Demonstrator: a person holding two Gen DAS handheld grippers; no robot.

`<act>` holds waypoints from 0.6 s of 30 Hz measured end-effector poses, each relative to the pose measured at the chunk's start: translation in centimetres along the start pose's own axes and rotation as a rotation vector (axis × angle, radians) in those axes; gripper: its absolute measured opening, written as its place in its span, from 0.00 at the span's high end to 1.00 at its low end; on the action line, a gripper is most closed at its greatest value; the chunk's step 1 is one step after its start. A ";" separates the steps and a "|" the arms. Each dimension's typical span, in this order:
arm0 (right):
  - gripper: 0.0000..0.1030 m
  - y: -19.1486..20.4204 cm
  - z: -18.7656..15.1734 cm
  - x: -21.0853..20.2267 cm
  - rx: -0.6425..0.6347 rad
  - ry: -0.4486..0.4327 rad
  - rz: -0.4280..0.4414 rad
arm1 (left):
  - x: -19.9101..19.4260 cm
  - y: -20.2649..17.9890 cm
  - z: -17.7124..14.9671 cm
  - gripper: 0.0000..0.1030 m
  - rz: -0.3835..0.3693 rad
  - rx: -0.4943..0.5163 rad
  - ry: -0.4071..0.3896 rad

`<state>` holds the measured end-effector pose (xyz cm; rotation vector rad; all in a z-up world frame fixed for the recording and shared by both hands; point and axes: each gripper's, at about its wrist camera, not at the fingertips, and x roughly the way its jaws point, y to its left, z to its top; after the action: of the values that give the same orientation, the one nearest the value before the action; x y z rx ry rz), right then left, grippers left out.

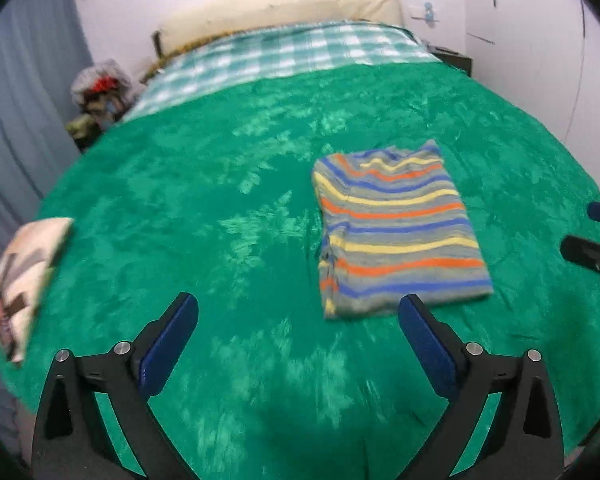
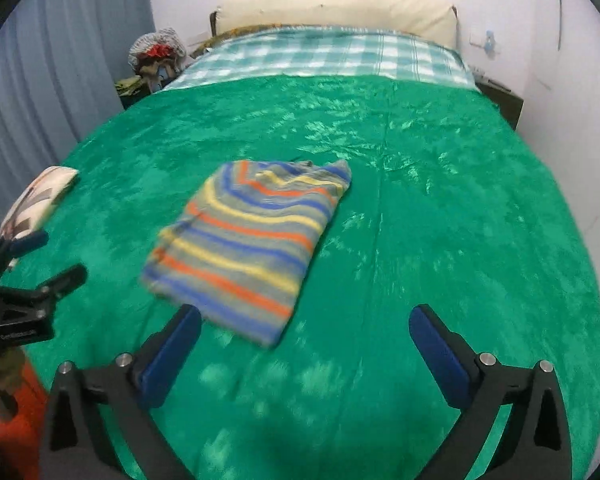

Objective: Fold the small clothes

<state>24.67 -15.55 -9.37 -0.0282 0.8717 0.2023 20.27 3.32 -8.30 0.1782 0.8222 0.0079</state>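
Both claws hang wide open and empty above the near edge of the bed's green blanket: left claw, right claw. Between them, slightly farther, the folded striped garment lies flat, untouched.

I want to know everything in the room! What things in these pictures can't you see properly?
- Light folded cloth at the bed's left edge: blurred in the left wrist view, its print unreadable.
- Pile beside the bed by the curtain: too small in both views to name the items.
- Striped shirt: folded, so its sleeves are hidden; near edge blurred in the right wrist view.
- Right gripper: cut off by the left wrist view's right edge.
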 end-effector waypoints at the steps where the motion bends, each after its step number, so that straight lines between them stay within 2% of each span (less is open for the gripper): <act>1: 0.01 0.3 -0.8 -1.6 -0.010 -0.011 -0.004 | -1.1 -0.1 -0.1 0.02 0.005 -0.004 -0.009; 6: 0.01 2.4 -2.6 -6.0 -0.049 -0.028 -0.036 | -5.0 -0.9 -1.1 0.02 -0.015 -0.026 -0.009; 12: 0.01 4.3 -4.5 -10.0 -0.094 -0.045 -0.042 | -8.5 -2.6 -2.0 0.01 0.088 0.023 -0.035; 18: 0.01 5.5 -6.0 -12.6 -0.139 -0.052 -0.042 | -10.8 -2.4 -3.9 0.01 0.060 -0.012 0.013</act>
<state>11.22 -12.89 -3.31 -0.1699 0.8034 0.2225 9.92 0.76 -3.42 0.1914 0.8295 0.0704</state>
